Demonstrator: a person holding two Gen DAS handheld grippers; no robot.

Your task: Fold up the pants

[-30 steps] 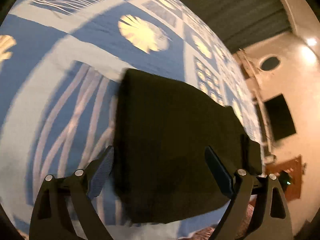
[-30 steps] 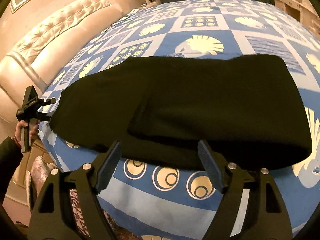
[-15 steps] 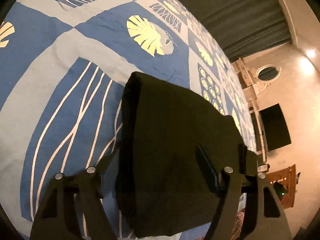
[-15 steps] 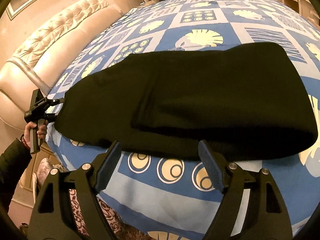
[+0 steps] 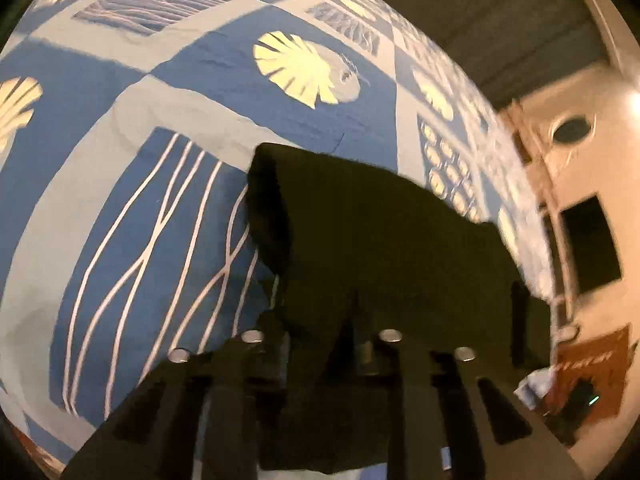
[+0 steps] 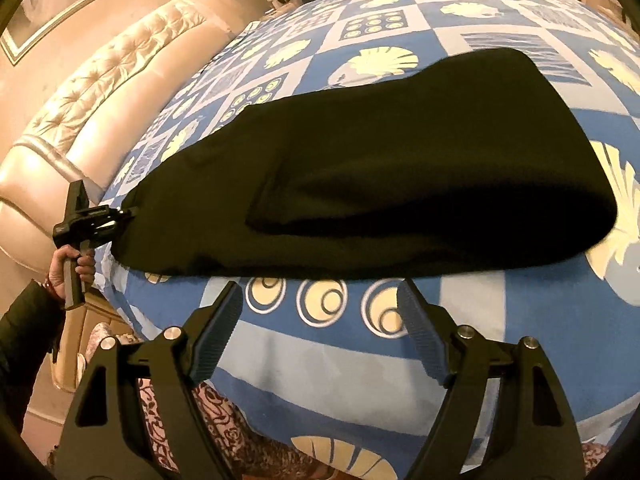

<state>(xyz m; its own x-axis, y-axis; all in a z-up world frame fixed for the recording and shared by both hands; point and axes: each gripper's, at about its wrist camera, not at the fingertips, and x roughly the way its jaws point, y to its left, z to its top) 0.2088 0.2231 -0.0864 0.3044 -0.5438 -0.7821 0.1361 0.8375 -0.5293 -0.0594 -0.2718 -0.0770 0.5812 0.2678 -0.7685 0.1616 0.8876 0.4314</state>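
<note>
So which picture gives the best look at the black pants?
The right wrist view: the pants lie whole across the bedspread, with the left tongs at one end. The left wrist view shows only that dark, blurry end.

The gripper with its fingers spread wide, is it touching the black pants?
Apart. The right wrist view shows the right gripper open, with patterned bedspread between its fingertips and the pants.

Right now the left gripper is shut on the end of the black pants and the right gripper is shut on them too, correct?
Only partly. The left gripper is shut on the black pants, but the right gripper is open and short of them, as the right wrist view shows.
</note>
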